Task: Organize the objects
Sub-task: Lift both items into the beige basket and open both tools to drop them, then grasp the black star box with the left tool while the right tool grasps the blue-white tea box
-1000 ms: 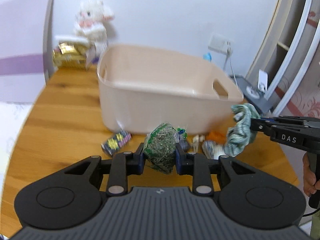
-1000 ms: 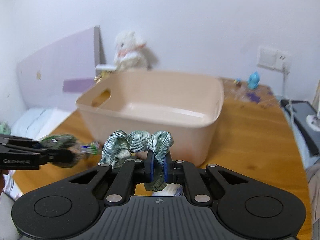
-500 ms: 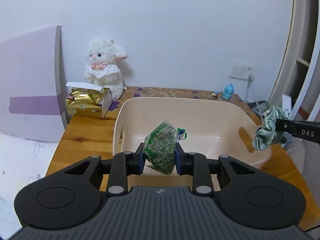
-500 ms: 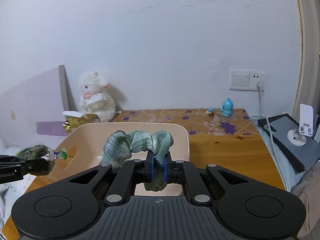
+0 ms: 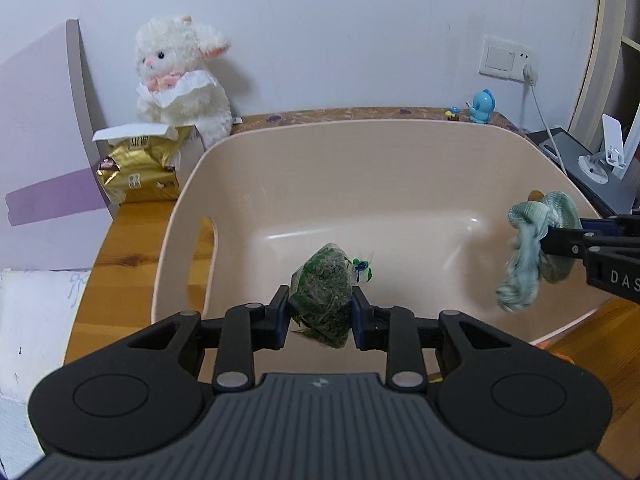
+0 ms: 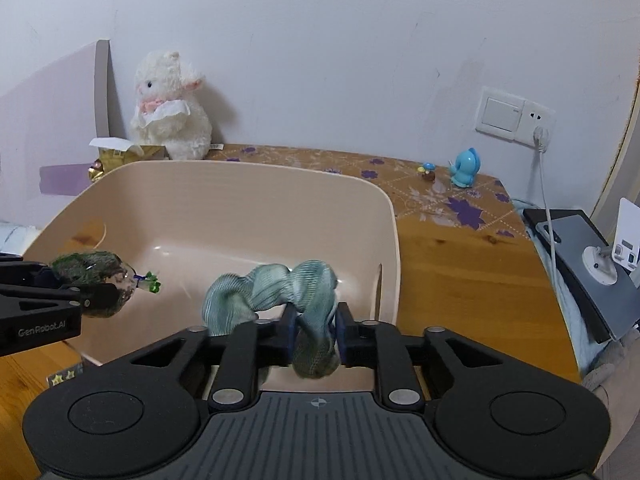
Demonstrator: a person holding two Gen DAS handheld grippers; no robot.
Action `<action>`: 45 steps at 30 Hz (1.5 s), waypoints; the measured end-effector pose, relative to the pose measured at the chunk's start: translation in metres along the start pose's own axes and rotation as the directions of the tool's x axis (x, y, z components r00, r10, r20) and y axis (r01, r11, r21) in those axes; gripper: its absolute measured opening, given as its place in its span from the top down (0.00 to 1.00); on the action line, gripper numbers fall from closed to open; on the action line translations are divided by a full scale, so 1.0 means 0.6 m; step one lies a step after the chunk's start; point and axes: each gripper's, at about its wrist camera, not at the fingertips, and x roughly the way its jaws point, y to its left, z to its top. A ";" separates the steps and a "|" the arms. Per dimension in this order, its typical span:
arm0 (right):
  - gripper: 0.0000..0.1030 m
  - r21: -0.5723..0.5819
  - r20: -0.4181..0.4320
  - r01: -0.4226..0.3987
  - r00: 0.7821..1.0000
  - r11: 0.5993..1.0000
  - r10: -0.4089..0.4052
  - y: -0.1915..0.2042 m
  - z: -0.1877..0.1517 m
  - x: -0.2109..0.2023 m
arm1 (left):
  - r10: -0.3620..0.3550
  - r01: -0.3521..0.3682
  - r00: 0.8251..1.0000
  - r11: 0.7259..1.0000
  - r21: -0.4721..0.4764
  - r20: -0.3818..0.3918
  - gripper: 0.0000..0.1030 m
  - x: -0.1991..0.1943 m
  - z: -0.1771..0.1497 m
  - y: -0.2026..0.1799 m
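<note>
While over bin (image 5: pixel 384 168), both claws gripping.

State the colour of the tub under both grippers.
Pale beige tub, seen best in the left wrist view.

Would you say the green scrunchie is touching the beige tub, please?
Cannot tell. In the right wrist view the green scrunchie hangs from the right gripper over the beige tub, but it overlaps the wall, so no gap shows.

Two close fisheye views look forward along each claw toward the back wall; both share the beige tub (image 5: pixel 400 168) ahead and the white plush lamb (image 6: pixel 172 120) beyond.
</note>
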 end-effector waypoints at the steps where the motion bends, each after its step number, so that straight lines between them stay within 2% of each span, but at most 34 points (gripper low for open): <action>1: 0.65 0.003 0.005 -0.005 1.000 1.000 0.005 -0.001 -0.002 -0.003 | -0.002 0.002 1.000 1.000 0.001 -0.004 0.66 -0.001 -0.001 0.000; 2: 0.60 0.009 0.013 -0.009 1.000 1.000 0.009 -0.002 -0.004 -0.009 | 0.000 0.000 1.000 1.000 0.000 -0.007 0.63 -0.004 -0.002 0.000; 4: 0.47 0.024 0.038 -0.015 0.999 1.000 0.015 -0.009 -0.004 -0.024 | 0.019 -0.019 1.000 1.000 -0.005 0.005 0.33 -0.014 -0.002 0.002; 6: 0.38 0.049 0.071 -0.031 0.997 0.998 0.028 -0.015 -0.005 -0.046 | 0.031 -0.031 0.999 1.000 0.000 0.038 0.25 -0.033 -0.003 0.003; 9: 0.21 0.077 0.114 -0.032 0.993 0.997 0.023 -0.020 -0.006 -0.080 | 0.044 -0.044 0.997 0.999 0.008 0.056 0.24 -0.057 -0.008 0.006; 15: 0.00 0.104 0.174 -0.048 0.984 0.993 0.029 -0.023 -0.019 -0.142 | 0.061 -0.064 0.994 0.998 0.030 0.093 0.23 -0.109 -0.028 0.011; 21: 0.00 0.091 0.164 -0.028 0.986 0.995 0.013 -0.014 -0.053 -0.171 | 0.054 -0.058 0.991 0.998 0.023 0.122 0.18 -0.157 -0.057 0.029; 27: 0.00 0.078 0.072 -0.008 0.997 0.997 0.003 -0.003 -0.100 -0.155 | 0.054 -0.058 0.994 0.997 0.040 0.098 0.15 -0.167 -0.091 0.049; 39: 0.00 0.090 -0.096 0.001 0.995 0.996 0.008 0.015 -0.180 -0.081 | 0.062 -0.056 0.996 0.995 0.077 -0.069 0.15 -0.064 -0.149 0.079; 45: 0.00 0.077 -0.133 0.014 0.991 0.997 -0.004 0.030 -0.198 -0.053 | 0.019 -0.012 0.993 0.998 0.060 -0.116 0.15 -0.021 -0.163 0.088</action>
